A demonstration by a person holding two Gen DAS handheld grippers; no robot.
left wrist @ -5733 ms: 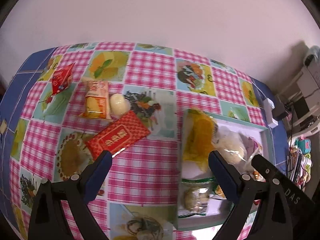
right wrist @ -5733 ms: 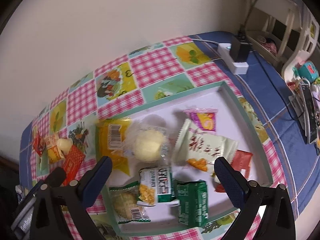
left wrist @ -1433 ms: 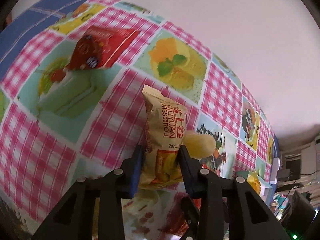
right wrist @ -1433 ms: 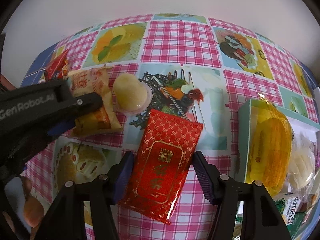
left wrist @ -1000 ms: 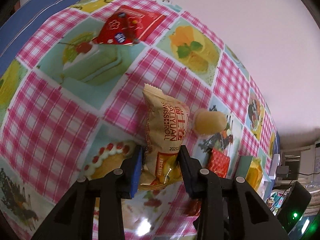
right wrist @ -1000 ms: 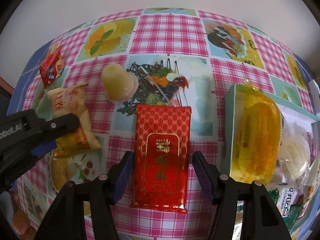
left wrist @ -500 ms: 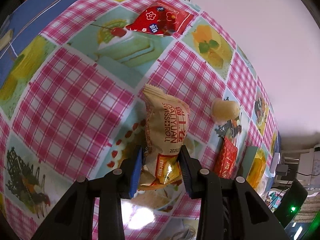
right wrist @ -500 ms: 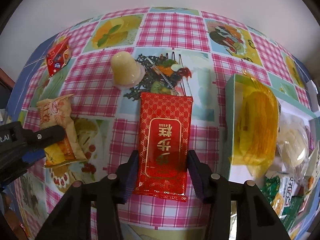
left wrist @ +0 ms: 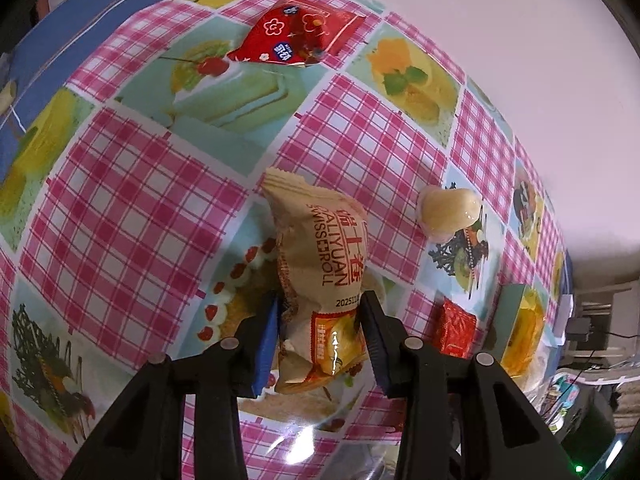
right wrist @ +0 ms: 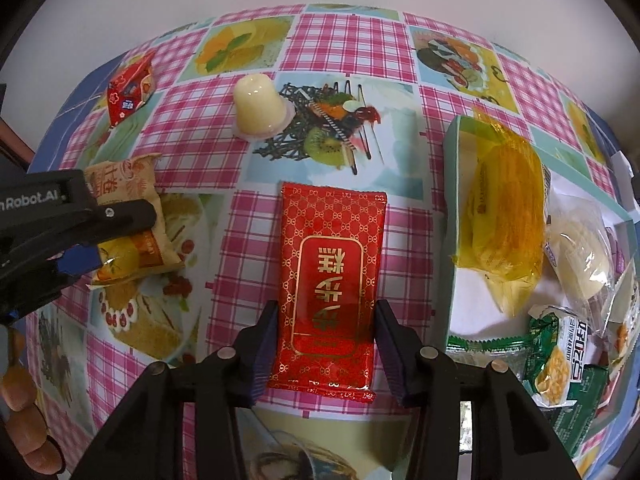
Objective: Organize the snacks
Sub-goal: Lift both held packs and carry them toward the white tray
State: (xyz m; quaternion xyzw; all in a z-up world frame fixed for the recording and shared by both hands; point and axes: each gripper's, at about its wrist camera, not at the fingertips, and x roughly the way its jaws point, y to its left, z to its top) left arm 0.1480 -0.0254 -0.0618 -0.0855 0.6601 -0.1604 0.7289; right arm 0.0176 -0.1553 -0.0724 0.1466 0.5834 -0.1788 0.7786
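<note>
Crinkly swiss roll pack (left wrist: 320,280) — left tongs (left wrist: 320,344) clamped, glossy red packet (right wrist: 328,288) — right tongs (right wrist: 325,344)

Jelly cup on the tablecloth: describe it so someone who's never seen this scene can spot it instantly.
Start at the pink-checked tablecloth, left of the teal tray of snacks. Just beyond the far end of the long red gold-patterned packet that the right gripper straddles stands the jelly cup, upside down on its flared rim. It is the only pale, smooth, dome-shaped item; its neighbours are all flat printed wrappers.
</note>
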